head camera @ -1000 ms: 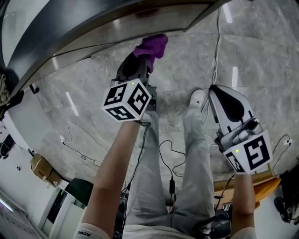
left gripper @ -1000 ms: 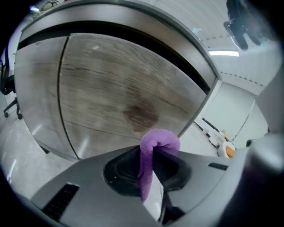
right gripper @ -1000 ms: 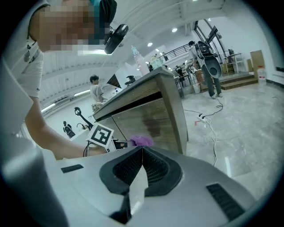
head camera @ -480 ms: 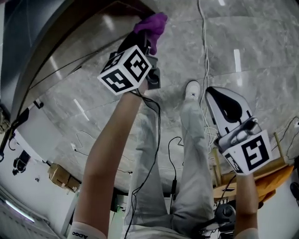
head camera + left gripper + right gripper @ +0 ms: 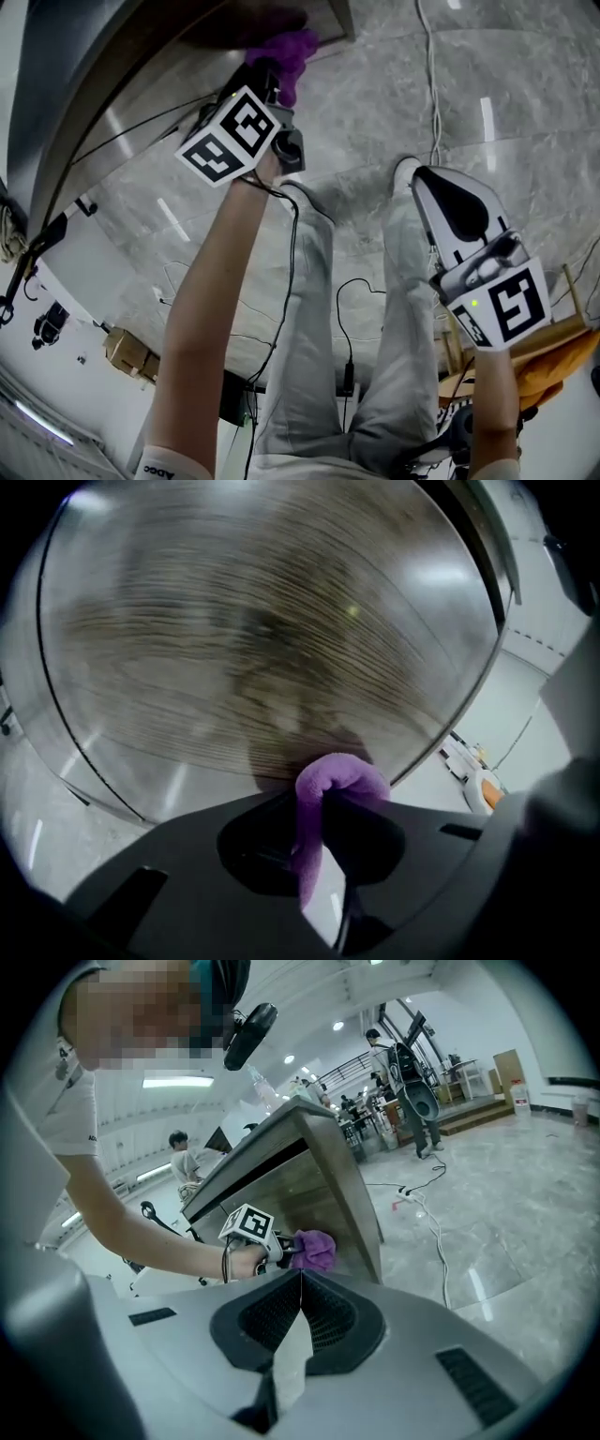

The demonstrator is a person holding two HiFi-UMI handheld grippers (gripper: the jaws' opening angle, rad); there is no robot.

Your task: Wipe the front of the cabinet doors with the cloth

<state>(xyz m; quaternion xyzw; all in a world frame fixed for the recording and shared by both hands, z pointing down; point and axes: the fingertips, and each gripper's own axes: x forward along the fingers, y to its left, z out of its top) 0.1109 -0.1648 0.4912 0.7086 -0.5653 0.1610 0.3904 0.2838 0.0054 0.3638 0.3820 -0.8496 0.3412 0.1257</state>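
The left hand-held gripper (image 5: 319, 803) pinches the soft, limp cloth (image 5: 342, 772) mid-fold against the cabinet door (image 5: 262, 639); the right hand-held gripper (image 5: 298, 1288) hangs closed, empty.

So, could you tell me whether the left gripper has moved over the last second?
Yes: in the head view the left gripper, shut on the cloth, has moved nearer the cabinet's corner.

Left hand-held gripper (image 5: 273, 71) clamped, arm (image 5: 214, 309) extended, right hand-held gripper (image 5: 429, 180) closed

text: dark letters, roughly "ADOC", last letter unsure | on: white sleeve cuff (image 5: 169, 466) of the left arm | view: head view, bottom left
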